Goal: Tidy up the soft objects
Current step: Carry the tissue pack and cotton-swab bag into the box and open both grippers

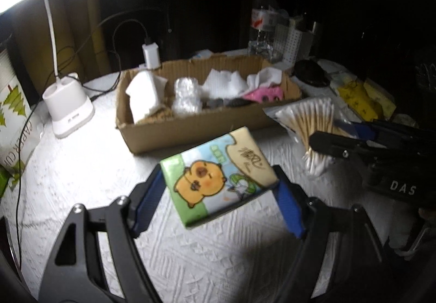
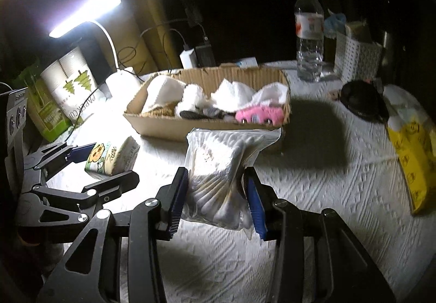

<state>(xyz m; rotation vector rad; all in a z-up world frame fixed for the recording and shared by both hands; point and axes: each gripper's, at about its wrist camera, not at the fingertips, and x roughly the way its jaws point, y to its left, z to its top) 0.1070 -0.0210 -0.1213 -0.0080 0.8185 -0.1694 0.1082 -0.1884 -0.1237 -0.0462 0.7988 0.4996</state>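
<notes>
My left gripper (image 1: pixel 218 188) is shut on a tissue pack (image 1: pixel 215 180) printed with an orange cartoon animal and holds it above the white tablecloth, in front of the cardboard box (image 1: pixel 190 128). My right gripper (image 2: pixel 218 194) is shut on a clear bag of cotton swabs (image 2: pixel 220 174), also held above the cloth near the box (image 2: pixel 207 128). The box holds white cloths (image 2: pixel 234 95), a pink plush (image 2: pixel 259 114) and dark items. The left gripper with the tissue pack (image 2: pixel 114 155) shows at the left of the right wrist view. The swab bag (image 1: pixel 308 123) shows at the right of the left wrist view.
A lit white desk lamp (image 1: pixel 68 109) stands left of the box, with cables and a charger (image 1: pixel 151 54) behind. A paper cup sleeve (image 2: pixel 73 90), water bottle (image 2: pixel 309 30), white perforated basket (image 2: pixel 354 57), black round object (image 2: pixel 362 104) and yellow packet (image 2: pixel 414 158) lie around.
</notes>
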